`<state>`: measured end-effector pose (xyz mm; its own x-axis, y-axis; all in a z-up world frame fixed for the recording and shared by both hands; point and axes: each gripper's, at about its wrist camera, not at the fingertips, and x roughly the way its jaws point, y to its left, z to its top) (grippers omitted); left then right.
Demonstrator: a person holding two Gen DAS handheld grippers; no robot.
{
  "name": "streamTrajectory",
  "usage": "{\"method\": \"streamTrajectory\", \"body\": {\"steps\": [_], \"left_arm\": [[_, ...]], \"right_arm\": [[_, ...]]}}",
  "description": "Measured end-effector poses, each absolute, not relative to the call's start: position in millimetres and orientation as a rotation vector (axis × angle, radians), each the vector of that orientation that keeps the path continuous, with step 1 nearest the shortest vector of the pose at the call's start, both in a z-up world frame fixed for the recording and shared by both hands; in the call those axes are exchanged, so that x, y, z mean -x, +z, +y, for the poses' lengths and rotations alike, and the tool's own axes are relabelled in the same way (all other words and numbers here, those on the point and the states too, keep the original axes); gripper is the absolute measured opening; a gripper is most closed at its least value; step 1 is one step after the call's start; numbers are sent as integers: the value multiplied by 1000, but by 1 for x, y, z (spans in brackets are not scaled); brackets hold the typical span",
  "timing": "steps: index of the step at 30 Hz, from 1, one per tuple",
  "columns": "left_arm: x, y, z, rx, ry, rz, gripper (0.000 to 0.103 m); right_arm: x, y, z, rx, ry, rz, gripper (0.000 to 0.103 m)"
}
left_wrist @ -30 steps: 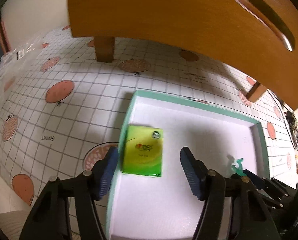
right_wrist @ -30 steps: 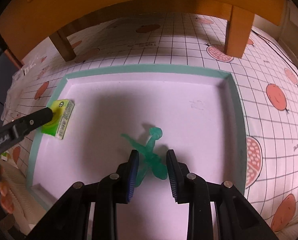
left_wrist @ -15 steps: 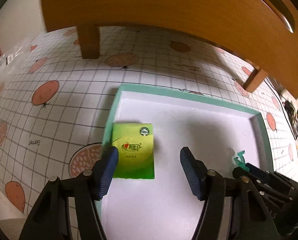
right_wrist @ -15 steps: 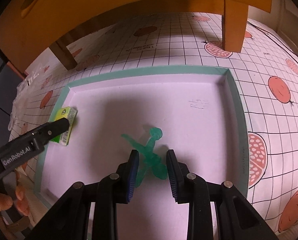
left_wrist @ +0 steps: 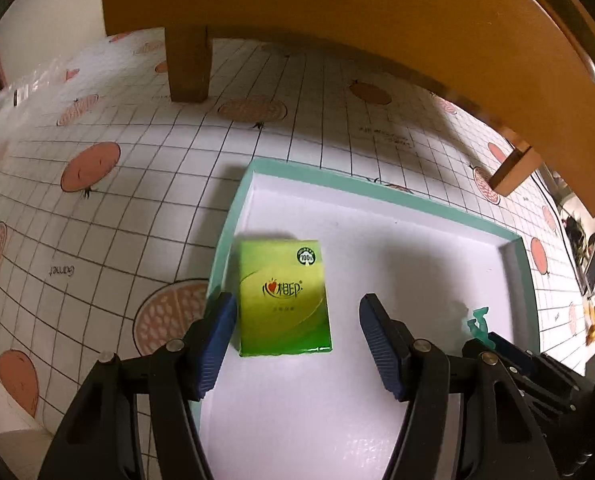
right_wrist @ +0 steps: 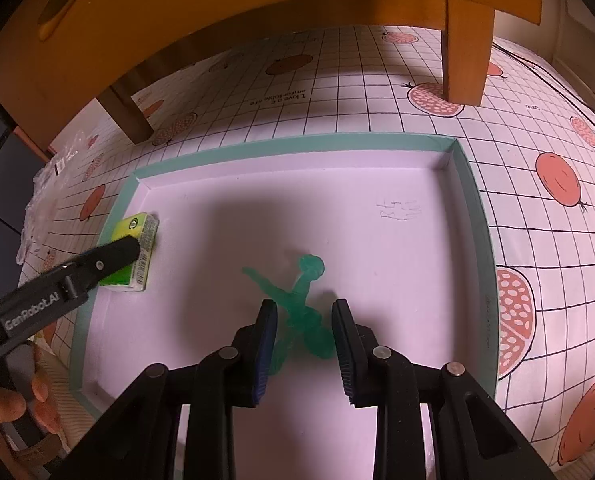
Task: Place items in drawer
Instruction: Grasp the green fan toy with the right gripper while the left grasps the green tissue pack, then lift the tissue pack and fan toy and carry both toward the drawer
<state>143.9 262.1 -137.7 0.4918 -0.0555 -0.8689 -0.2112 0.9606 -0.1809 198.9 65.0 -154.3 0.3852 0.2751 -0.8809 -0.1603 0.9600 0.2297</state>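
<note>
A green tissue pack (left_wrist: 283, 298) lies flat inside a white tray with a teal rim (left_wrist: 377, 190), close to its left wall. My left gripper (left_wrist: 295, 320) hovers open over the pack, one finger on each side and neither touching it. In the right wrist view the pack (right_wrist: 137, 240) is partly hidden behind the left gripper's finger. My right gripper (right_wrist: 304, 312) is shut on the legs of a translucent green toy figure (right_wrist: 303, 292). It holds the figure just above the tray floor (right_wrist: 397, 260), with the figure's head pointing forward. The figure (left_wrist: 477, 320) also pokes up at the tray's right side.
Wooden furniture (left_wrist: 337, 20) with a slot handle hangs over the far side, with legs (left_wrist: 189, 64) (right_wrist: 465, 48) on the pomegranate-print grid cloth (left_wrist: 97, 200). A clear plastic bag (right_wrist: 41, 196) lies far left. A hand (right_wrist: 13, 404) holds the left gripper. A cable (right_wrist: 537, 68) runs at right.
The left gripper has swung a little over the tissue pack and stayed open. The right gripper has kept the green figure and barely moved.
</note>
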Motion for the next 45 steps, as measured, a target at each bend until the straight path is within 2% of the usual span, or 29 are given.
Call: {"method": "streamTrajectory", "body": {"steps": [9, 11, 13, 30, 45], "left_arm": [[-157, -154, 247, 214, 85, 1091, 65], [-160, -153, 247, 198, 94, 1086, 61], [-161, -153, 246, 178, 111, 1085, 50], [-149, -151, 244, 169, 113, 1100, 50], [-132, -151, 211, 80, 49, 1203, 50]], "right_arm": [[-199, -154, 65, -123, 278, 1142, 30], [-200, -154, 64, -126, 279, 1141, 30], [-200, -154, 65, -125, 279, 1140, 30], [-196, -152, 69, -62, 278, 1138, 30], [-182, -151, 70, 11, 264, 1178, 29]]}}
